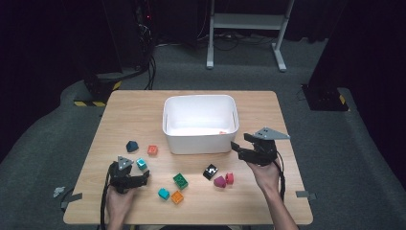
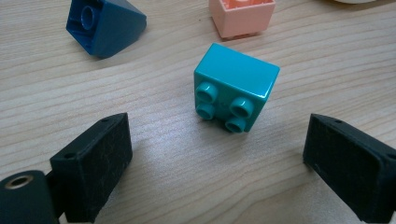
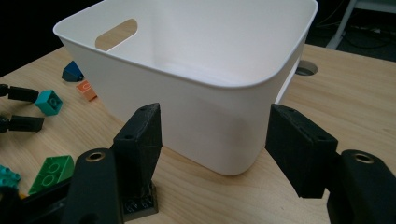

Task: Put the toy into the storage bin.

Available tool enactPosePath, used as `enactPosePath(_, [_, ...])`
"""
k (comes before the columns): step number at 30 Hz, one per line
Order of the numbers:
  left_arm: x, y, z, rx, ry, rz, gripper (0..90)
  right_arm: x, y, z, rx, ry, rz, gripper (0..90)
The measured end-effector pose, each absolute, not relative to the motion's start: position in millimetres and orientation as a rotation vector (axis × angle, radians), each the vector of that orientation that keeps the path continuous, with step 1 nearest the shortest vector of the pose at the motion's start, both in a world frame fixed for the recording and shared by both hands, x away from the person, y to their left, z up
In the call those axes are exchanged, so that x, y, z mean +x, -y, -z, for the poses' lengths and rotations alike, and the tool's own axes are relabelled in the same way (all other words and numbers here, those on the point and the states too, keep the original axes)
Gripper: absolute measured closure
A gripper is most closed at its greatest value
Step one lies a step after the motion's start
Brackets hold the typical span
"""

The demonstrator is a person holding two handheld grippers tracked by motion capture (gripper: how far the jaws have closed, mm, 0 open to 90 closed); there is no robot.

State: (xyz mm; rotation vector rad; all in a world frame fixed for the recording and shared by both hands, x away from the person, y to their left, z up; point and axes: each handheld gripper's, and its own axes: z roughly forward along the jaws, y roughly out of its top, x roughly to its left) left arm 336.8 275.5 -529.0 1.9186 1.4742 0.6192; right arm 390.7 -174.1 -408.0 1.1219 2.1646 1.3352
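My left gripper (image 1: 142, 170) rests low over the table at the front left, open. A teal brick (image 2: 236, 88) lies on its side just ahead of the pads (image 2: 100, 154), studs facing me, untouched. That teal brick (image 1: 141, 164) sits left of the white bin (image 1: 198, 143). My right gripper (image 1: 241, 142) hovers at the bin's front right corner, open and empty. In the right gripper view its jaws frame the bin's outer wall (image 3: 210, 126) without touching it. The left gripper's fingers (image 3: 21, 122) show far off around the teal brick (image 3: 49, 101).
Loose bricks lie in front of the bin: dark blue (image 1: 132, 146), orange-red (image 1: 152, 149), green (image 1: 180, 180), teal (image 1: 163, 193), orange (image 1: 177, 197), black (image 1: 210, 171), magenta (image 1: 219, 181), red (image 1: 230, 178). A small orange piece (image 1: 222, 132) lies inside the bin.
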Motion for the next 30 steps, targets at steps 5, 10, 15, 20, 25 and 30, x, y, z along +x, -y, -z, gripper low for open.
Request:
enactPosePath(5, [337,-275,529,1.919,-1.474,-0.619,8.2,384,175,418,1.131,-2.179,-1.327,36.8])
enactPosePath(10, [337,-275,529,1.92,-1.473,-0.62,8.3,374,177,431,1.157,-2.187,-1.325,37.4])
enactPosePath(15, [337,-275,529,1.92,-1.473,-0.62,8.4,364,176,450,1.18,-2.213,-1.313,37.5])
enactPosePath(20, [337,-275,529,1.919,-1.474,-0.621,8.4,357,174,465,1.192,-2.24,-1.298,37.6])
enactPosePath(25, [337,-275,529,1.919,-1.474,-0.621,8.5,352,172,477,1.201,-2.264,-1.282,37.9])
enactPosePath(30, [337,-275,529,1.919,-1.475,-0.621,8.7,349,169,485,1.202,-2.282,-1.268,38.3])
